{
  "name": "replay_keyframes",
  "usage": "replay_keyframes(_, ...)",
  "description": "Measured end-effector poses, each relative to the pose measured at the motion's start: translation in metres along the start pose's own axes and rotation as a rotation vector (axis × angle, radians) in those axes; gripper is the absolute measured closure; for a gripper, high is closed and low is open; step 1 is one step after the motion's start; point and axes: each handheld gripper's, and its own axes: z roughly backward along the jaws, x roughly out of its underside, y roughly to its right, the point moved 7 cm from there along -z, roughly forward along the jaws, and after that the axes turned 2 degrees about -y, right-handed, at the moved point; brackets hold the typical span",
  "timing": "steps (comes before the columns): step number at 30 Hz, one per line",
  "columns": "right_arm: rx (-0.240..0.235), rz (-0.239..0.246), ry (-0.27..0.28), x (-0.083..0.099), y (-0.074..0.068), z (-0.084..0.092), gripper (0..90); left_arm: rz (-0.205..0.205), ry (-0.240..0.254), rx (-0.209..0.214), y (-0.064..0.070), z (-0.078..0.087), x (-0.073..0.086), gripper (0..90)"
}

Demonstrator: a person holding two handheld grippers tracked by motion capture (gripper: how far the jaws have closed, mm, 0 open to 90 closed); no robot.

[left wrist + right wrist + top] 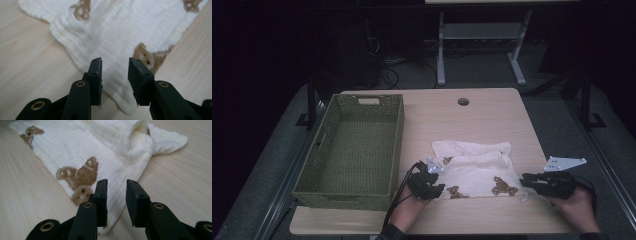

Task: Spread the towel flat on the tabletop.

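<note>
1. Left tongs (pixel 114 68): jaws standing apart with a clear gap, nothing pinched; the pads are hovering over the near edge of the cloth (pixel 120 32). In the high view these tongs (pixel 435 186) are sitting at the cloth's near left corner, the person's hand (pixel 409 207) coming in from the counter's near edge.
2. Right tongs (pixel 117 191): jaws likewise parted, gripping nothing; a corner of the cloth is lying below and between them. In the high view these tongs (pixel 526 181) are resting at the cloth's near right corner, carrying a grey three-cornered plate (pixel 563 163).
3. Cloth (pixel 477 172): white, printed with brown bears (pixel 80 176), lying folded and rumpled on the counter between the two tongs, toward the near edge, right of centre.
4. Counter (pixel 492 115): pale wood grain, with a round hole (pixel 463 101) near its far edge.
5. Basket (pixel 324 192): green, woven, rectangular, sitting on the counter's left side, well apart from the cloth.
</note>
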Motion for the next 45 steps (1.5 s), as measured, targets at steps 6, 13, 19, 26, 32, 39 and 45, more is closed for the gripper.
replay_keyframes(6,0.019,0.007,0.010,-0.016,0.010,-0.008,69.0,0.011,0.032,-0.028,-0.019,-0.005,-0.017,61.6)
replay_keyframes(13,0.037,0.017,0.027,-0.037,0.023,-0.018,69.1,0.031,0.054,-0.064,-0.035,-0.011,-0.031,61.7)
replay_keyframes(19,0.040,0.006,0.049,-0.056,0.034,-0.024,69.1,0.046,0.061,-0.075,-0.044,-0.022,-0.045,61.8)
replay_keyframes(26,0.039,-0.022,0.059,-0.072,0.053,-0.035,69.5,0.073,0.055,-0.129,-0.069,-0.034,-0.062,61.8)
replay_keyframes(32,0.084,-0.048,0.033,-0.086,0.082,-0.050,69.5,0.115,0.045,-0.171,-0.094,-0.048,-0.073,61.4)
replay_keyframes(39,0.091,-0.110,-0.039,-0.078,0.106,-0.073,69.4,0.141,0.003,-0.208,-0.114,-0.066,-0.075,58.8)
replay_keyframes(45,0.072,-0.132,-0.066,-0.071,0.108,-0.084,70.2,0.146,-0.009,-0.195,-0.117,-0.077,-0.073,60.7)
